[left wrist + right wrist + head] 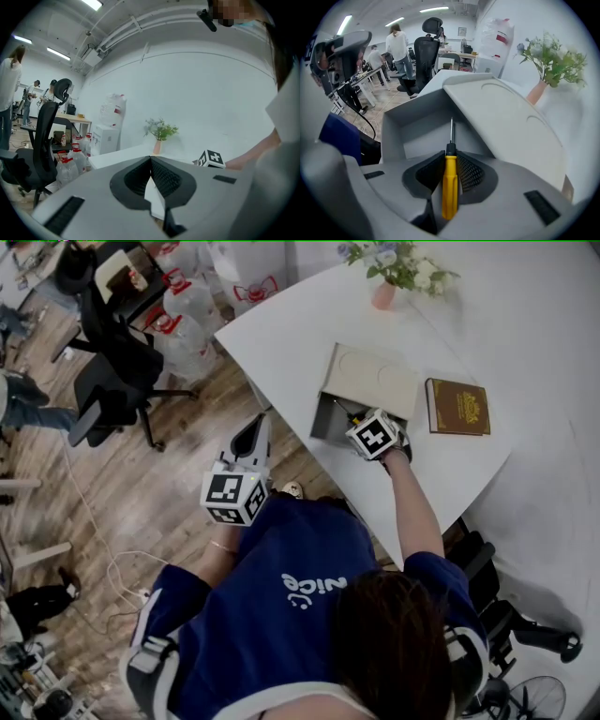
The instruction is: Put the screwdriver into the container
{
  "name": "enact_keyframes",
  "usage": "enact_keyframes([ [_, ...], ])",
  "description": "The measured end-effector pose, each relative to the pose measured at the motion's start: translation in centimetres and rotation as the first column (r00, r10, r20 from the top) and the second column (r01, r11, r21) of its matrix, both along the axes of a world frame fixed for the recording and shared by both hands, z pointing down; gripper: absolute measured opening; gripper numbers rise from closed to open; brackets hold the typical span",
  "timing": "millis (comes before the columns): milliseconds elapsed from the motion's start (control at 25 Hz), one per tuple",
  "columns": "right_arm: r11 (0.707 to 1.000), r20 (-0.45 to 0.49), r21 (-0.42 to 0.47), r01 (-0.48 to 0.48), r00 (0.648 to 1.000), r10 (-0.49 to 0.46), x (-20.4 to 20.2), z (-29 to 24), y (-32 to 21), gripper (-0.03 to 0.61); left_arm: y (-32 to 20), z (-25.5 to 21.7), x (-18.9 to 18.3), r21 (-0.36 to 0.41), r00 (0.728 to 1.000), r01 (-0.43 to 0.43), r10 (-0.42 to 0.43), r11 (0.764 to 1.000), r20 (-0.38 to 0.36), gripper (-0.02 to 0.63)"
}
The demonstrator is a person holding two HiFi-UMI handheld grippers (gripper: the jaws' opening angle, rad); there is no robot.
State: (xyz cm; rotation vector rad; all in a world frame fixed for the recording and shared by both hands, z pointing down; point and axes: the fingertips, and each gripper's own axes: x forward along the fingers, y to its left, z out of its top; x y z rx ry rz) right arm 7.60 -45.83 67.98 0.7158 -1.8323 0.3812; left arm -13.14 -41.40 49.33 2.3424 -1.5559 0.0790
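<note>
The right gripper's (451,158) jaws were clamped on the yellow handle of the screwdriver (450,185), whose metal shaft pointed ahead and down into the open grey container (417,126). The tip hung above the container's floor, not touching it as far as could be seen. The container's lid (506,122) stood tilted open on the right. The left gripper's (151,160) jaws met at their tips with nothing between them, and it was held off the edge of the white table (309,315), over the wooden floor (169,493). The container sat near the table's near edge, with a brown book (457,407) just beside it. A pink vase of flowers (384,292) stood farther back on the table.
</note>
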Motion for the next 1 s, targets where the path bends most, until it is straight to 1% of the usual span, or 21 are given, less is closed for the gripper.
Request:
enact_keyframes([
  [160,1.000,0.030,-0.022,-0.008,1.000,0.009,-0.1,0.1,0.2,0.098,-0.1,0.2,0.1,-0.006,1.000,-0.001,0.001,1.000,-0.001,0.017],
  [280,1.000,0.030,0.001,-0.017,0.999,0.017,0.2,-0.2,-0.2,0.118,-0.2,0.2,0.3,-0.005,1.000,-0.004,0.004,1.000,0.000,0.017],
  [400,0.999,0.044,0.012,-0.034,0.998,0.033,0.4,-0.2,-0.1,0.121,0.0,0.5,0.5,-0.015,1.000,-0.004,0.004,1.000,0.001,0.017],
  [480,0.999,0.069,0.028,-0.046,0.997,0.044,0.2,-0.7,-0.1,0.126,0.1,0.8,0.6,-0.025,1.000,-0.005,0.005,1.000,0.002,0.017],
  [560,0.997,0.123,0.046,-0.064,0.991,0.058,-0.5,-1.9,-0.2,0.137,0.2,0.9,0.6,-0.028,1.000,-0.007,0.007,1.000,0.002,0.017],
  [680,0.990,0.217,0.093,-0.107,0.973,0.085,-1.1,-4.5,-0.4,0.137,0.3,0.9,0.8,-0.029,1.000,-0.012,0.012,1.000,0.000,0.017],
  [800,0.977,0.302,0.137,-0.165,0.946,0.118,-1.0,-7.2,-0.1,0.137,0.1,0.8,1.8,-0.027,1.000,-0.030,0.030,0.999,-0.004,0.017],
  [880,0.960,0.358,0.177,-0.218,0.922,0.143,-0.7,-9.1,0.2,0.137,0.1,0.6,2.4,-0.022,0.999,-0.046,0.046,0.999,-0.006,0.017],
  [1000,0.919,0.442,0.237,-0.314,0.878,0.186,0.3,-12.0,0.7,0.137,0.2,0.3,3.4,-0.016,0.997,-0.074,0.074,0.997,-0.010,0.017],
])
